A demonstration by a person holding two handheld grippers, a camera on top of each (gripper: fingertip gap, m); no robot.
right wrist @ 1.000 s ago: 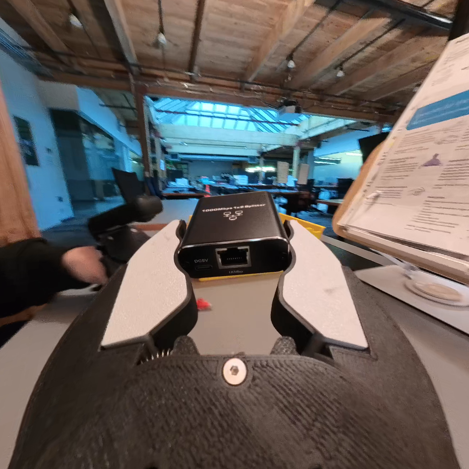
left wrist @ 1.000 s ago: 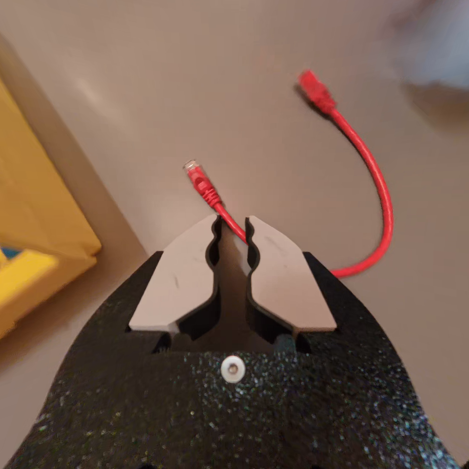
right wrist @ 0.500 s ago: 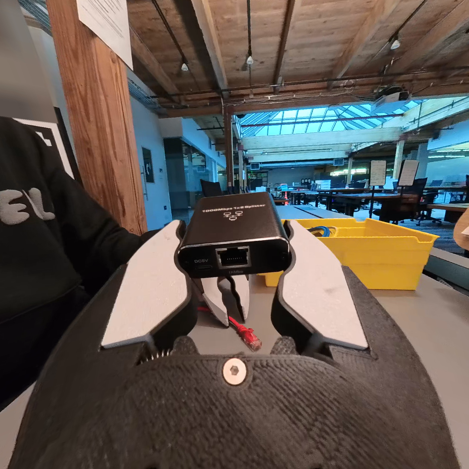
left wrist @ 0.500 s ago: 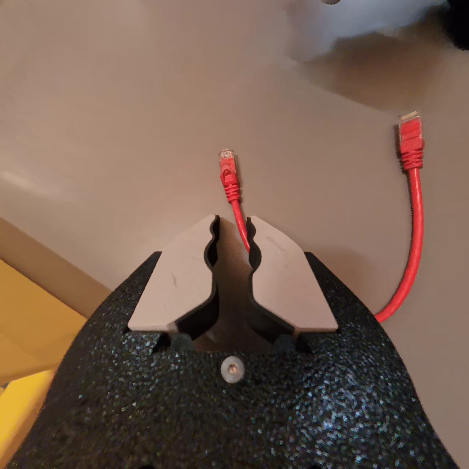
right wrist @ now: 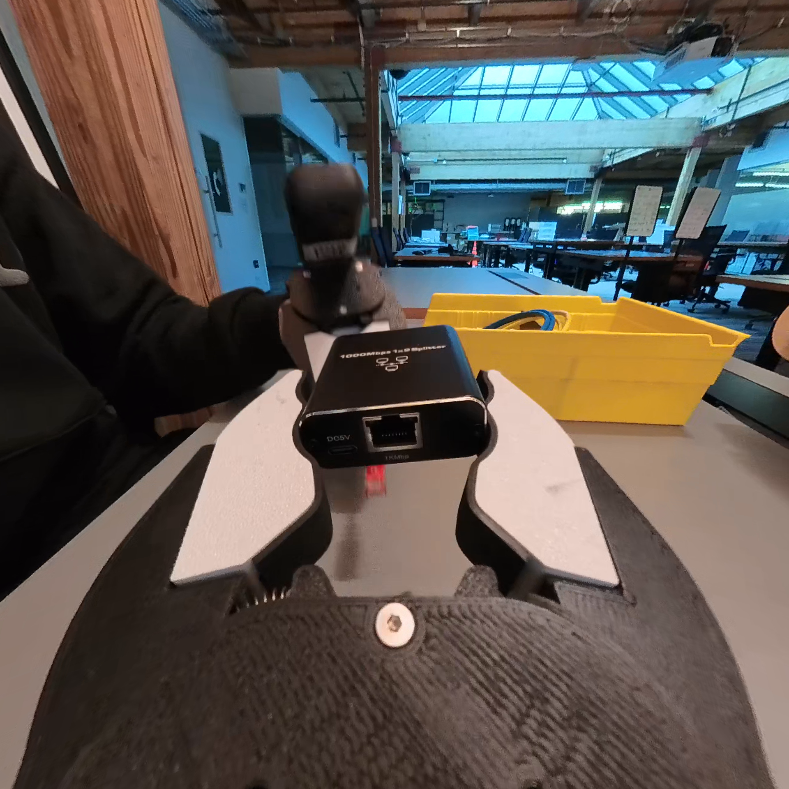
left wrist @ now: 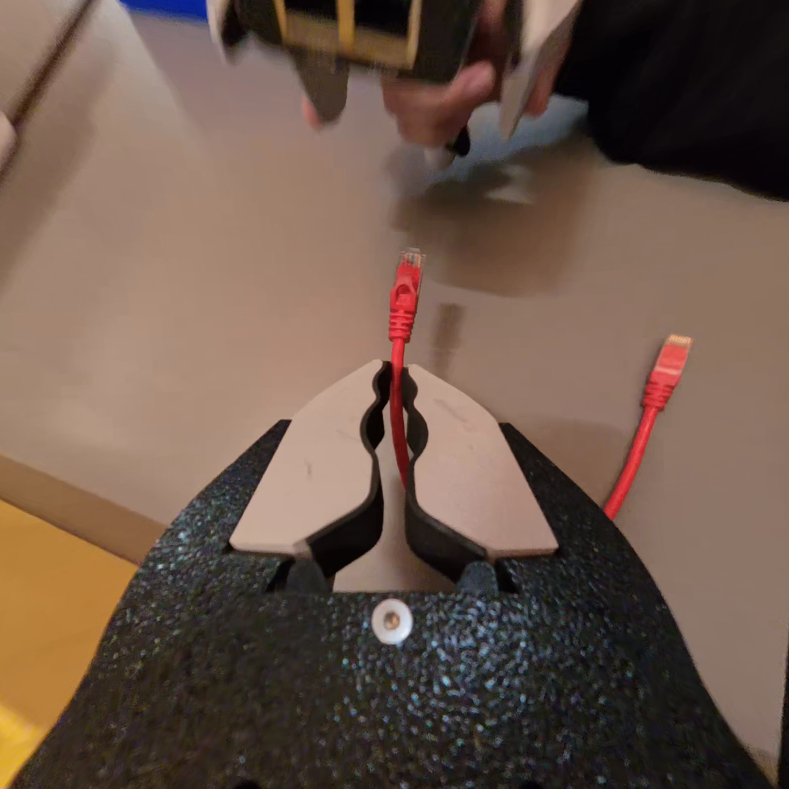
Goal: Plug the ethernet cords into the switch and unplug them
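Cord point(left wrist: 398, 427), pinched in the left tool point(left wrist: 395, 367), points its plug point(left wrist: 405, 294) toward the switch point(right wrist: 393, 397) clamped in the right tool point(right wrist: 395, 380) above the surface point(left wrist: 170, 256); align squarely before pushing in.

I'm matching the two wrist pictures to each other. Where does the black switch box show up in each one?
Left wrist view: the switch is blurred at the top edge, held in the right gripper.
Right wrist view: the switch sits at centre, clamped between the right gripper's fingers.
Shared landmark: the red cord plug, seen just below the switch in the right wrist view.
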